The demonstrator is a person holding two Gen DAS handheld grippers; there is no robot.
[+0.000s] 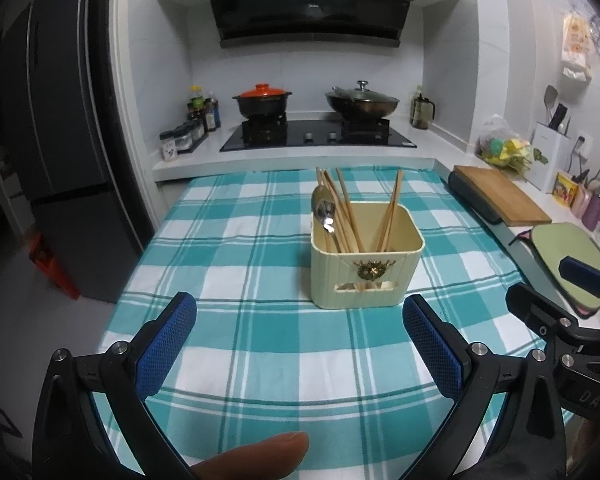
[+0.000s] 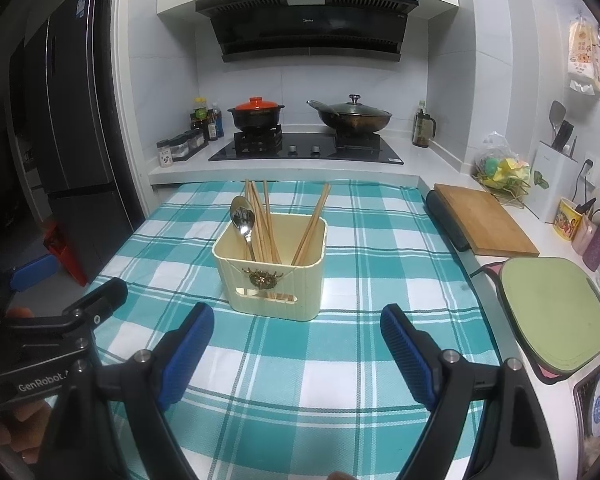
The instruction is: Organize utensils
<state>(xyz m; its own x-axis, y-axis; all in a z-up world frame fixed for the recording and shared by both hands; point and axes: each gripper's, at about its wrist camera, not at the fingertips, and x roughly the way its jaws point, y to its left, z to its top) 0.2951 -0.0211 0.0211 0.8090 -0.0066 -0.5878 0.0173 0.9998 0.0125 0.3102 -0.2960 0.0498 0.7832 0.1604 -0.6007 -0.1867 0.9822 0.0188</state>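
Blue-padded, the left gripper (image 1: 300, 312) and right gripper (image 2: 298, 322) hover side by side over the near half of the checked cloth (image 1: 236, 264), jaws of both spread wide with nothing between them. Beyond their tips, near the cloth's far edge, stands a cream holder (image 2: 274, 280), upright. Inside it a steel spoon (image 2: 243, 218) leans at the left with a bundle of chopsticks (image 2: 262, 224); two more chopsticks lean right. Off the cloth's right edge lie a wooden board (image 2: 486, 222) and a green board (image 2: 552, 312).
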